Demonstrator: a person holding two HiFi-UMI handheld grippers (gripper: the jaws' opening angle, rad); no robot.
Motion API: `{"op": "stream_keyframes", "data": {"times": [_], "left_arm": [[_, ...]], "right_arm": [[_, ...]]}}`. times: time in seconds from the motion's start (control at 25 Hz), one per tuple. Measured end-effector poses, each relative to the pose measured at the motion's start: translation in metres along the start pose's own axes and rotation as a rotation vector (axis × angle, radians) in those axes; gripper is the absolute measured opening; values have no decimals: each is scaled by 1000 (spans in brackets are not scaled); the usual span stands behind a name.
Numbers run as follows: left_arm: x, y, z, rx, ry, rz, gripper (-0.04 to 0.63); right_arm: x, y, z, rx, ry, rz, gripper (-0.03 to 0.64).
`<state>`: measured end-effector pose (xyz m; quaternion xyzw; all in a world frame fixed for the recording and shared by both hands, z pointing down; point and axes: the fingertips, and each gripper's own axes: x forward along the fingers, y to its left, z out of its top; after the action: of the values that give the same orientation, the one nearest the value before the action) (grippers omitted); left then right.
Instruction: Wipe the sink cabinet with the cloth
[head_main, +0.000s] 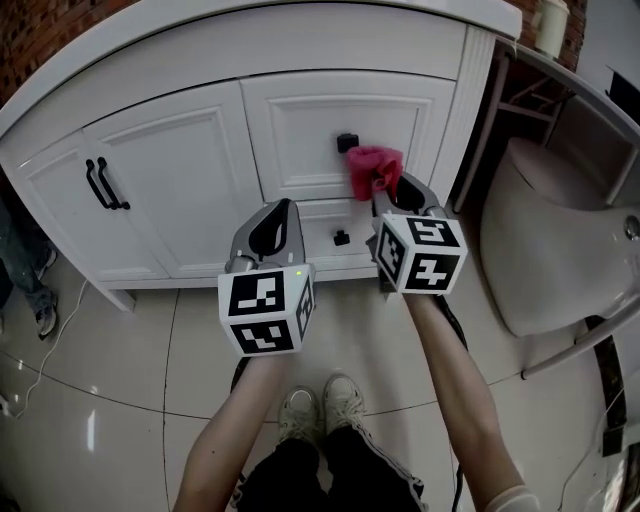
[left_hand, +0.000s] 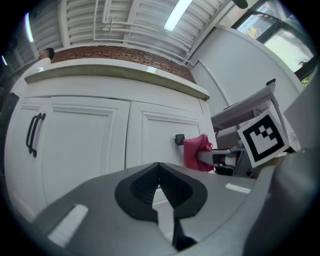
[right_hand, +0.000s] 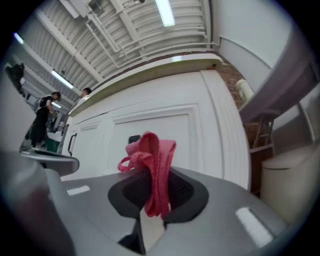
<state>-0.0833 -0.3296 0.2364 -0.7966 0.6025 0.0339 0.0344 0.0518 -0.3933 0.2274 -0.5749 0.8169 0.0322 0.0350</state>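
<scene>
A white sink cabinet (head_main: 200, 150) with panelled doors fills the top of the head view. My right gripper (head_main: 390, 195) is shut on a pink cloth (head_main: 373, 168), holding it against the upper drawer front beside a black knob (head_main: 346, 142). The cloth (right_hand: 152, 165) bunches up out of the shut jaws in the right gripper view. My left gripper (head_main: 272, 222) hangs lower and left, in front of the cabinet, shut with nothing in it. From the left gripper view the cloth (left_hand: 196, 152) and knob (left_hand: 179, 139) show to the right.
Two black bar handles (head_main: 103, 185) sit on the left door, and a second knob (head_main: 341, 237) on the lower drawer. A white toilet (head_main: 560, 240) stands at the right. The floor is glossy tile (head_main: 120, 380). People stand far off in the right gripper view.
</scene>
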Motion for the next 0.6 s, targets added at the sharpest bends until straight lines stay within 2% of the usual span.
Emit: {"op": "stream_keyframes", "data": {"times": [0.08,0.24,0.4,0.48,0.6], "left_arm": [[1,-5,-2,10,7,-9,4],[4,-12,-5,32,14,-19,3],[4,-16,-10,37,15,-27,4],[2,-12,-16,17,16,-27,4],[-6,11,-26,-22,10,16,3]], "right_arm": [[-7,-37,0,71,-8,-68,57],[-23,-75,4,38,-17,-139,57],[-37,-112,5,110,-22,-240,57],[-48,-106,8,153,-43,-238,57],[-50,-41,8,142,-81,-116,57]]}}
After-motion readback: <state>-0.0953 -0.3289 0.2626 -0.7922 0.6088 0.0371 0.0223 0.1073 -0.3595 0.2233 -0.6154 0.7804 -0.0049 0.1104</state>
